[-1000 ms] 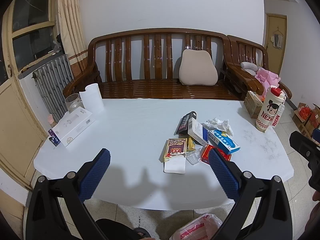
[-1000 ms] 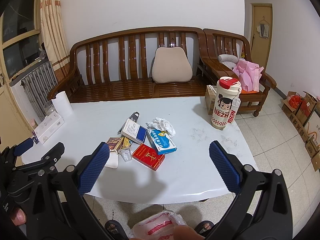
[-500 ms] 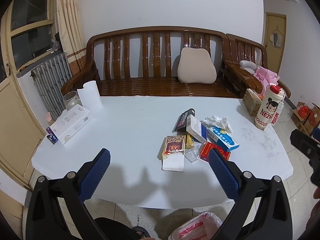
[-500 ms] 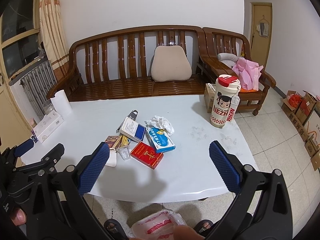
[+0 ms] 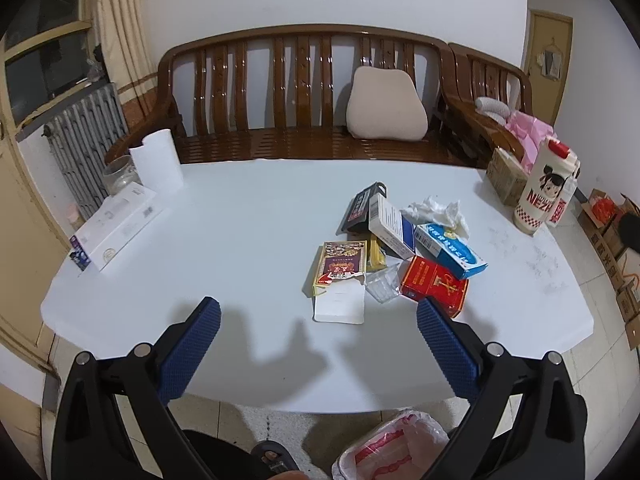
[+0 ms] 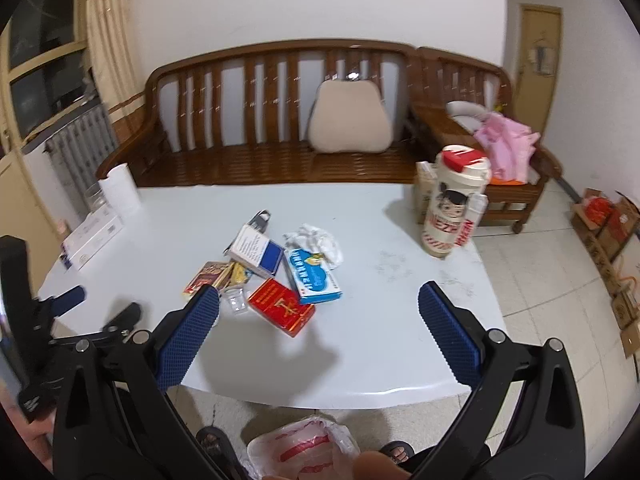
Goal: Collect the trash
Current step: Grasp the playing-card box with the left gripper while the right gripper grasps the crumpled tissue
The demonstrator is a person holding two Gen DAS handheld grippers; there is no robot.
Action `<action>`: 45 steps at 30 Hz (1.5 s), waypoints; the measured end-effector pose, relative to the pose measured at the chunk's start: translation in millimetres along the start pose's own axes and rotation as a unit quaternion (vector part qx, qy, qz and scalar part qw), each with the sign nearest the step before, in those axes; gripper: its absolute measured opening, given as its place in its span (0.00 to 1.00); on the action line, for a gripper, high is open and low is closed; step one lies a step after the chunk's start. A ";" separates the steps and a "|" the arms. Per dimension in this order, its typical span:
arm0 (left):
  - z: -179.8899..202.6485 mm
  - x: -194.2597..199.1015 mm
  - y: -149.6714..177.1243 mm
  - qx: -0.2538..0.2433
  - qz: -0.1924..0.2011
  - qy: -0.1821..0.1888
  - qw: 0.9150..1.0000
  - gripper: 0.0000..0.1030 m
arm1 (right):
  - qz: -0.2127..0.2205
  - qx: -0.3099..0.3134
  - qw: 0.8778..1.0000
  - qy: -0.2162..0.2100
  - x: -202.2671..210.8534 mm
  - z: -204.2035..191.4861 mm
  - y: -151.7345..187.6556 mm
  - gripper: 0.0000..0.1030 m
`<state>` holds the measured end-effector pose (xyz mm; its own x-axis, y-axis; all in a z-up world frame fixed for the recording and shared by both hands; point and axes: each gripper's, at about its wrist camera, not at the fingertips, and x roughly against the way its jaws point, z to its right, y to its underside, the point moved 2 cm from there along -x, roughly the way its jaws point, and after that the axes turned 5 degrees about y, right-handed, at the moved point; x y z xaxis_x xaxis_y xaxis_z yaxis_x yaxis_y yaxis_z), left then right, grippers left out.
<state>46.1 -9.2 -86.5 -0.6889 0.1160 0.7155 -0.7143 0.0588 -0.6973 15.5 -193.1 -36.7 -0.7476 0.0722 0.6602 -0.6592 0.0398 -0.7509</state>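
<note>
Looking at this, pretty much nothing is collected yet, I'd say: the whole heap of trash sits mid-table on the white table (image 5: 224, 240), well clear of both tools. The pile has a red box (image 5: 434, 285), a blue-and-white box (image 5: 450, 249), a crumpled tissue (image 5: 438, 210), a white-and-blue carton (image 5: 390, 227), a dark flat packet (image 5: 360, 207), a torn purple-and-yellow packet (image 5: 342, 268) with its white flap hanging out, and a small clear plastic cup (image 5: 384, 286) wedged between the packet and the red box. The left gripper (image 5: 318, 350) has its blue pads spread wide apart with nothing between them, hovering over the near edge of the table. Same story for the right gripper (image 6: 318, 334), jaws wide and empty. The bin bag (image 5: 390, 446), white with red print, waits on the floor just under the near table edge, and from here I can't see anything from the pile in it. The big cartoon tumbler (image 5: 546, 190) and the long white box (image 5: 114, 232) at the table's left end don't look like trash to me, just a guess. Compared with a second ago, the right view has swung and moved in: the red box now sits right between its pads and the picture is a bit smeared, while the left view has barely shifted. So every item is left to do.
</note>
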 end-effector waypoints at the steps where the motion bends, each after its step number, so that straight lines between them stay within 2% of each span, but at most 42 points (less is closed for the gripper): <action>1: 0.1 -4.0 -0.3 -0.001 -0.001 -0.001 1.000 0.93 | -0.002 0.005 1.000 -0.001 -4.2 0.8 -3.0 0.95; 5: 3.2 -30.2 -9.1 -0.009 -0.004 0.007 1.000 0.93 | -0.012 0.026 1.000 -0.007 -31.6 7.6 -15.2 0.95; 7: 4.0 -45.8 -12.7 -0.012 -0.011 0.014 1.000 0.93 | -0.015 0.032 0.999 -0.024 -46.0 10.1 -21.8 0.95; 12: 6.6 -88.6 -23.4 -0.021 -0.027 0.025 0.999 0.93 | -0.042 0.054 0.997 -0.043 -110.9 11.3 -37.5 0.95; 17: 0.5 -128.7 -25.7 -0.015 -0.050 0.033 0.998 0.93 | -0.084 0.045 0.994 -0.049 -179.5 13.2 -39.6 0.95; 19: -2.6 -140.0 -24.8 -0.014 -0.059 0.031 0.998 0.93 | -0.096 0.037 0.992 -0.073 -197.9 11.5 -41.4 0.95; 24: -8.3 -164.7 -21.4 -0.012 -0.083 0.030 0.996 0.93 | -0.103 0.048 0.992 -0.048 -226.6 7.9 -44.7 0.95; 30: -5.4 -184.3 -17.4 -0.022 -0.103 0.030 0.994 0.93 | -0.114 0.050 0.991 -0.054 -251.8 1.6 -41.7 0.95; 40: -17.9 -200.8 -15.3 -0.008 -0.123 0.023 0.992 0.93 | -0.143 0.055 0.987 -0.058 -290.5 -11.2 -36.8 0.95; 42: -18.7 -200.9 -14.8 -0.005 -0.124 0.027 0.992 0.92 | -0.154 0.049 0.985 -0.064 -296.0 -10.2 -33.7 0.91; 44: -19.5 -202.8 -13.6 -0.006 -0.128 0.026 0.991 0.82 | -0.154 0.050 0.985 -0.064 -298.4 -10.2 -32.0 0.72; 45: -19.5 -203.4 -13.3 -0.007 -0.128 0.027 0.991 0.77 | -0.157 0.052 0.984 -0.064 -300.1 -10.5 -30.9 0.65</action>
<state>198.1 -14.3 -223.6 -0.4772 0.1484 0.8662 -0.8629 0.1072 -0.4938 261.0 -205.5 -211.8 -0.5057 -0.0528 0.8611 -0.8589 -0.0632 -0.5083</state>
